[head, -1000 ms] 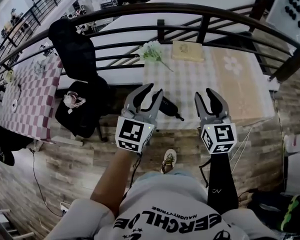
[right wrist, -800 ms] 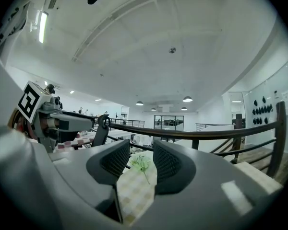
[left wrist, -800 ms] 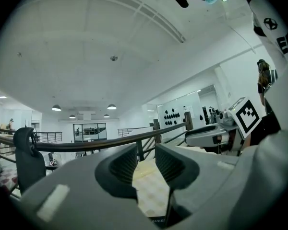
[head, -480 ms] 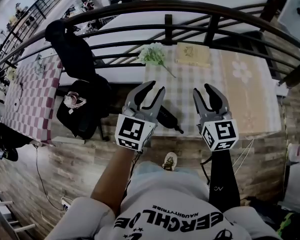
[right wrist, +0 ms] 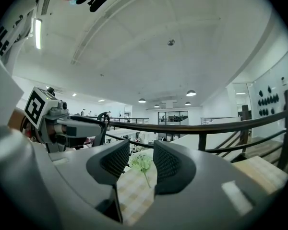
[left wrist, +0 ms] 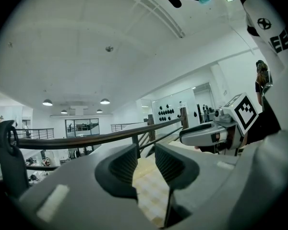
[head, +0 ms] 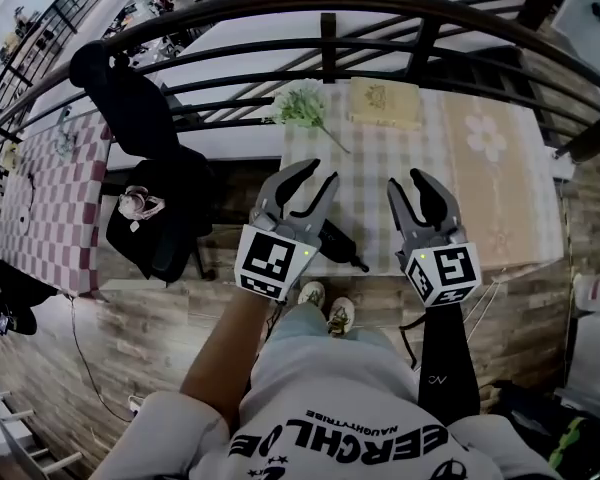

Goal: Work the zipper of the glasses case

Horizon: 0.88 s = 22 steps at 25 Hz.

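A black glasses case (head: 337,240) lies near the front edge of the checked table (head: 380,163), partly hidden behind my left gripper (head: 316,173). That gripper hovers above the case, open and holding nothing. My right gripper (head: 408,181) is held level with it to the right, over the cloth, also open and empty. In the left gripper view, the left gripper (left wrist: 146,159) frames only the cloth between its jaws, with the right gripper (left wrist: 216,133) off to the side. The right gripper view shows the right gripper (right wrist: 137,159) open toward a flower sprig (right wrist: 143,163).
A white flower sprig (head: 302,106) and a beige box (head: 384,103) lie at the table's far side. A dark curved railing (head: 330,8) runs behind. A chair with a black jacket (head: 130,108) and a black bag (head: 165,208) stand left, beside a pink checked table (head: 50,198).
The person has stepped a little closer to the table, both feet now showing below the grippers. Both grippers have kept their open pose side by side.
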Each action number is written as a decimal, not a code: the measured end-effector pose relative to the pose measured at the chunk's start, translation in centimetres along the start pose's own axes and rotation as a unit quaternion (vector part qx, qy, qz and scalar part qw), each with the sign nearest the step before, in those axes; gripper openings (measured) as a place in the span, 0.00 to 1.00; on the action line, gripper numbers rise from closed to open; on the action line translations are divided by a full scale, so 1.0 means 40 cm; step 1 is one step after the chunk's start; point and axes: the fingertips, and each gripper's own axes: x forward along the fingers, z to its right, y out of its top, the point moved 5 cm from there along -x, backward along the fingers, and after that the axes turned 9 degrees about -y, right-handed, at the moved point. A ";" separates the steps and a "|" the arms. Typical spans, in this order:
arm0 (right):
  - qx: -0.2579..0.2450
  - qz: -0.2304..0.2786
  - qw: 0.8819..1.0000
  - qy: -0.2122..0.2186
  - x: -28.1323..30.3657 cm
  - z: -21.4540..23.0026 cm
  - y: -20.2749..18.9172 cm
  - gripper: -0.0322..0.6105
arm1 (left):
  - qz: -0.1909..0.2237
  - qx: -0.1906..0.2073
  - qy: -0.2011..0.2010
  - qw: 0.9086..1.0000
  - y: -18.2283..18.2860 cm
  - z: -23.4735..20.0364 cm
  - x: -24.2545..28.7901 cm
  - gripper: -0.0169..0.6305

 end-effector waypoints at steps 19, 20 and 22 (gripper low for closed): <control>-0.013 -0.059 0.996 -0.073 0.042 -0.009 -0.054 0.33 | -0.272 0.220 -0.450 0.822 -0.360 0.131 0.104 0.45; -0.014 -0.062 0.995 -0.075 0.039 -0.008 -0.056 0.33 | -0.287 0.230 -0.468 0.803 -0.386 0.142 0.103 0.47; -0.016 -0.066 0.994 -0.082 0.035 -0.005 -0.058 0.33 | -0.317 0.246 -0.504 0.765 -0.434 0.165 0.097 0.49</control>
